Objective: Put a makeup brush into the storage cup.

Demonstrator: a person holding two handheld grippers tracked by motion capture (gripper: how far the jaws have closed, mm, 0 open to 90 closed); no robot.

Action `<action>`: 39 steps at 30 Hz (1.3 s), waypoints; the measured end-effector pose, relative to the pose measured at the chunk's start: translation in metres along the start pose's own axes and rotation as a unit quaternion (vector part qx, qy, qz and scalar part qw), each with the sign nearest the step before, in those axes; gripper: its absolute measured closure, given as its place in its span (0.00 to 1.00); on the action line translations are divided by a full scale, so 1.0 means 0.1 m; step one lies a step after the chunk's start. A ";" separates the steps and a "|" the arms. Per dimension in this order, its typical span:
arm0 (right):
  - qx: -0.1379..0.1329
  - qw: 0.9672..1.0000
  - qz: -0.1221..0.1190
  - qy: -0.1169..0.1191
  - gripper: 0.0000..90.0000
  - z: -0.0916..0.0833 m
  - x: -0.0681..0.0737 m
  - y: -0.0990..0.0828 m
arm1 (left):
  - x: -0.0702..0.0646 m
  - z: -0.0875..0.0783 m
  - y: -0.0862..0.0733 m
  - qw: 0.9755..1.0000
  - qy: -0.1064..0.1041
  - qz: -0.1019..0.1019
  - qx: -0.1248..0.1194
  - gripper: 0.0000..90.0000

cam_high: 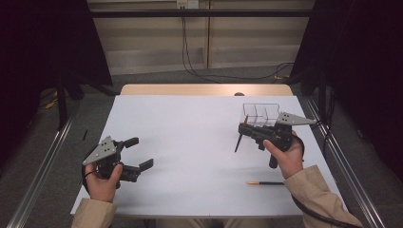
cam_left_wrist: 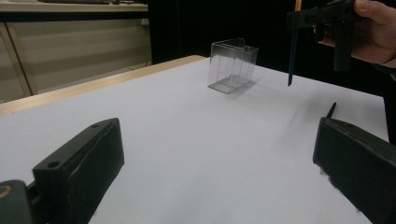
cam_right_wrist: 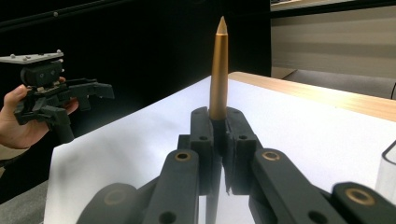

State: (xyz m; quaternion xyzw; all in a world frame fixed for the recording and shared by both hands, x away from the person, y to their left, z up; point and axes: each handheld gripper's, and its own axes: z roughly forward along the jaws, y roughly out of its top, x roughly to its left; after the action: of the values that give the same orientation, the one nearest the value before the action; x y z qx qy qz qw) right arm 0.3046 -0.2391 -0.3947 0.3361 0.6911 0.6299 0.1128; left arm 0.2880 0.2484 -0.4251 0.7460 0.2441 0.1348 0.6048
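Right gripper (cam_high: pixel 243 129): pinching a pencil (cam_right_wrist: pixel 218 70) upright, ready for the clear holder (cam_high: pixel 260 114) at its one o'clock.
Left gripper (cam_high: pixel 138 153): jaws spread, idle.
Spare pencil (cam_high: pixel 264 182): waiting at five o'clock.

A white worktop (cam_high: pixel 190 156) with a bare wooden strip (cam_high: pixel 204 90) along its far edge stands on a grey floor (cam_high: pixel 43 156). Near its front right edge lies a second pencil (cam_high: pixel 264 183), dark with an orange end, well apart from the clear container. Metal rails (cam_high: pixel 38 164) run along both sides of the worktop, black cables (cam_high: pixel 199 71) trail over the floor behind it, and black curtains (cam_high: pixel 43 42) hang at left and right.
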 end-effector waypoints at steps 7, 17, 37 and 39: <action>0.001 1.000 -0.002 -0.008 0.93 -0.02 -0.07 0.05 | 0.00 -0.03 -0.01 1.000 0.003 0.000 -0.002 0.02; 0.001 1.000 -0.002 -0.021 0.93 -0.06 -0.16 0.13 | 0.00 -0.03 -0.01 1.000 -0.002 0.001 -0.006 0.02; -0.006 0.998 -0.007 -0.059 0.93 -0.15 -0.39 0.31 | -0.02 -0.01 -0.01 1.000 -0.009 0.007 -0.012 0.02; -0.006 0.998 -0.008 -0.064 0.93 -0.15 -0.42 0.32 | -0.02 0.00 0.00 1.000 -0.010 0.007 -0.011 0.02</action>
State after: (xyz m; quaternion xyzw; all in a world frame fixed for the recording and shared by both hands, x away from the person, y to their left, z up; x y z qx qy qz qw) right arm 0.3380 -0.2776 -0.3726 0.3691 0.6814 0.6104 0.1639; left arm 0.2860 0.2478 -0.4253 0.7421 0.2311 0.1343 0.6147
